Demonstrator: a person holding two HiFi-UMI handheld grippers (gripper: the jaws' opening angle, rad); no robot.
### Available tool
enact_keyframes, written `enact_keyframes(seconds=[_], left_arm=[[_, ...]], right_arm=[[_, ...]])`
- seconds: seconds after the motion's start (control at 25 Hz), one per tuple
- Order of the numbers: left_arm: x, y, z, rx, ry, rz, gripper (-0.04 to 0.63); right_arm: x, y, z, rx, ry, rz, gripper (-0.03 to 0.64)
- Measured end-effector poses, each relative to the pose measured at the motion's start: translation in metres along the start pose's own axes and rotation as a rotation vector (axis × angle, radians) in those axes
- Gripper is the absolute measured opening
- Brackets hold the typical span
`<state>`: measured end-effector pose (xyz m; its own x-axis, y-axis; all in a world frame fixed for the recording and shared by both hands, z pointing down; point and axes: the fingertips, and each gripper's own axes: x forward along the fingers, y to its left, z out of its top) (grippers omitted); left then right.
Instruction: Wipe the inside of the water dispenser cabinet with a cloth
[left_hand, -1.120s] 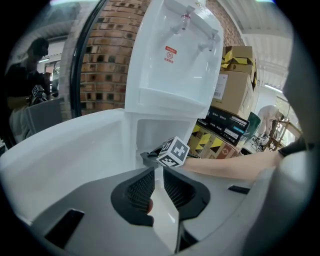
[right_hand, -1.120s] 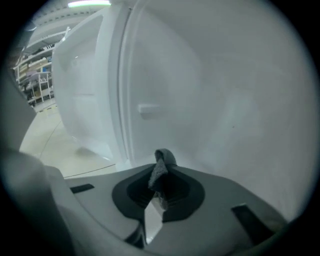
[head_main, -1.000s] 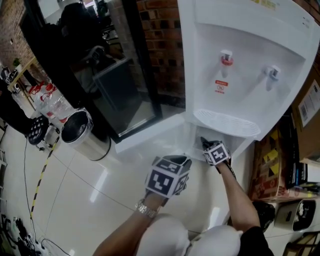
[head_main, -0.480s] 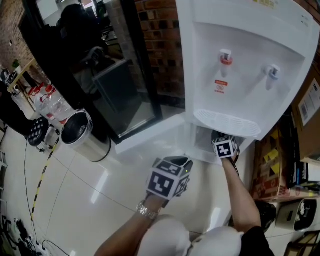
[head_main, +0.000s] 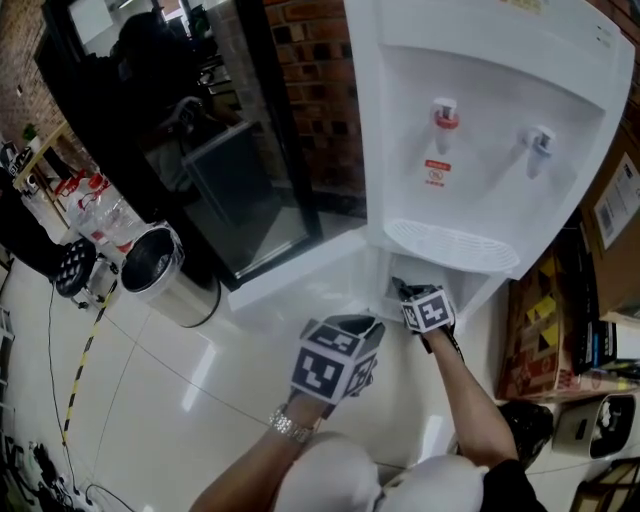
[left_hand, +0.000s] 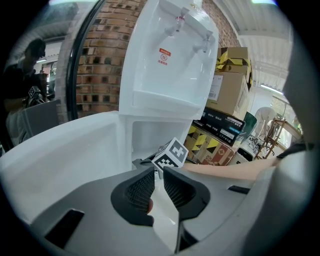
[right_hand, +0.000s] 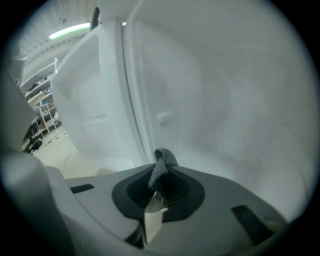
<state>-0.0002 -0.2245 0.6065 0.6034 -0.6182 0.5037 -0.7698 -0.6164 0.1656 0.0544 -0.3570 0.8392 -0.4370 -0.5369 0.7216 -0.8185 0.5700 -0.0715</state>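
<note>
The white water dispenser (head_main: 480, 130) stands with its low cabinet door (head_main: 300, 265) swung open to the left. My right gripper (head_main: 402, 291) reaches into the cabinet opening under the drip tray. It is shut on a small grey cloth (right_hand: 162, 160), whose tuft sticks up past the jaw tips close to the white inner wall (right_hand: 225, 100). My left gripper (head_main: 350, 325) hovers outside, in front of the opening, its jaws a narrow gap apart with nothing between them (left_hand: 156, 175). From the left gripper view the right gripper's marker cube (left_hand: 170, 154) shows at the cabinet mouth (left_hand: 145, 137).
A steel bin (head_main: 160, 265) stands on the glossy floor to the left. Stacked cardboard boxes (head_main: 540, 320) crowd the dispenser's right side. A black-framed glass door (head_main: 230, 190) and a brick wall (head_main: 320, 90) lie behind the open cabinet door.
The right gripper swung right inside the cabinet half a second ago and is now back at the left of the opening. The left gripper has barely moved.
</note>
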Motion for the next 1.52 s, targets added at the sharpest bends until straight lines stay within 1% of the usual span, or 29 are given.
enact_keyframes(seconds=[0.04, 0.08, 0.12, 0.2, 0.28, 0.32, 0.4, 0.48, 0.56, 0.64, 0.72, 0.8, 0.84, 0.88, 0.92, 0.96, 1.0, 1.12, 1.16, 1.2, 1.24, 1.32, 1.4, 1.52], left_arm=[[-0.001, 0.0, 0.001, 0.0, -0.004, 0.001, 0.057], [-0.002, 0.0, 0.001, 0.0, -0.007, 0.002, 0.057], [-0.003, 0.0, 0.002, 0.0, -0.009, 0.002, 0.057], [-0.003, 0.0, 0.003, -0.001, -0.011, 0.002, 0.057], [-0.002, -0.001, 0.003, 0.0, -0.011, -0.002, 0.057], [-0.001, -0.001, 0.003, 0.001, -0.01, -0.004, 0.057], [0.0, -0.003, 0.002, 0.004, -0.007, -0.009, 0.057], [0.0, -0.004, 0.002, 0.007, -0.005, -0.012, 0.057], [0.0, -0.003, 0.002, 0.007, -0.005, -0.01, 0.057], [0.0, -0.002, 0.001, 0.005, -0.004, -0.008, 0.057], [0.0, -0.002, 0.001, 0.005, -0.003, -0.009, 0.057], [-0.001, -0.003, 0.001, 0.005, -0.005, -0.01, 0.057], [-0.002, -0.003, 0.002, 0.005, -0.007, -0.011, 0.057], [-0.003, -0.003, 0.003, 0.005, -0.011, -0.011, 0.057], [-0.003, -0.003, 0.004, 0.005, -0.015, -0.011, 0.057], [-0.004, -0.003, 0.005, 0.005, -0.017, -0.01, 0.057], [-0.004, -0.003, 0.005, 0.005, -0.018, -0.01, 0.057], [-0.004, -0.003, 0.005, 0.003, -0.018, -0.012, 0.057], [-0.004, -0.003, 0.005, 0.004, -0.018, -0.014, 0.057], [-0.003, -0.004, 0.005, 0.005, -0.019, -0.017, 0.057], [-0.003, -0.006, 0.006, 0.007, -0.019, -0.021, 0.057], [-0.001, -0.009, 0.006, 0.012, -0.018, -0.027, 0.057], [0.0, -0.009, 0.006, 0.014, -0.014, -0.027, 0.057], [-0.001, -0.005, 0.003, 0.012, -0.005, -0.014, 0.057]], right_arm=[[-0.007, -0.002, 0.005, 0.033, -0.028, -0.004, 0.012], [-0.015, -0.009, 0.011, 0.067, -0.061, -0.029, 0.011], [-0.025, -0.022, 0.017, 0.095, -0.092, -0.077, 0.012], [-0.047, -0.057, 0.025, 0.129, -0.139, -0.222, 0.011], [-0.068, -0.085, 0.032, 0.141, -0.18, -0.358, 0.011], [-0.074, -0.094, 0.032, 0.146, -0.186, -0.402, 0.011], [-0.075, -0.101, 0.025, 0.149, -0.172, -0.443, 0.011], [-0.066, -0.098, 0.015, 0.14, -0.141, -0.44, 0.011], [-0.051, -0.087, 0.007, 0.133, -0.104, -0.389, 0.012], [-0.035, -0.067, 0.002, 0.114, -0.078, -0.305, 0.011], [-0.019, -0.04, -0.005, 0.099, -0.047, -0.199, 0.012], [-0.009, -0.018, -0.013, 0.115, -0.026, -0.108, 0.012], [-0.009, -0.01, -0.01, 0.129, -0.035, -0.075, 0.011], [-0.012, -0.007, -0.005, 0.141, -0.053, -0.061, 0.012], [-0.018, -0.01, 0.001, 0.149, -0.075, -0.069, 0.012], [-0.025, -0.018, 0.007, 0.154, -0.098, -0.1, 0.012], [-0.035, -0.032, 0.011, 0.159, -0.121, -0.15, 0.011], [-0.075, -0.08, 0.021, 0.173, -0.193, -0.359, 0.011], [-0.086, -0.092, 0.022, 0.18, -0.21, -0.417, 0.012], [-0.094, -0.101, 0.021, 0.188, -0.218, -0.456, 0.011], [-0.097, -0.106, 0.018, 0.194, -0.218, -0.479, 0.012], [-0.094, -0.109, 0.01, 0.197, -0.201, -0.491, 0.012], [-0.083, -0.11, -0.001, 0.2, -0.163, -0.479, 0.011], [-0.067, -0.103, -0.016, 0.211, -0.119, -0.437, 0.012]])
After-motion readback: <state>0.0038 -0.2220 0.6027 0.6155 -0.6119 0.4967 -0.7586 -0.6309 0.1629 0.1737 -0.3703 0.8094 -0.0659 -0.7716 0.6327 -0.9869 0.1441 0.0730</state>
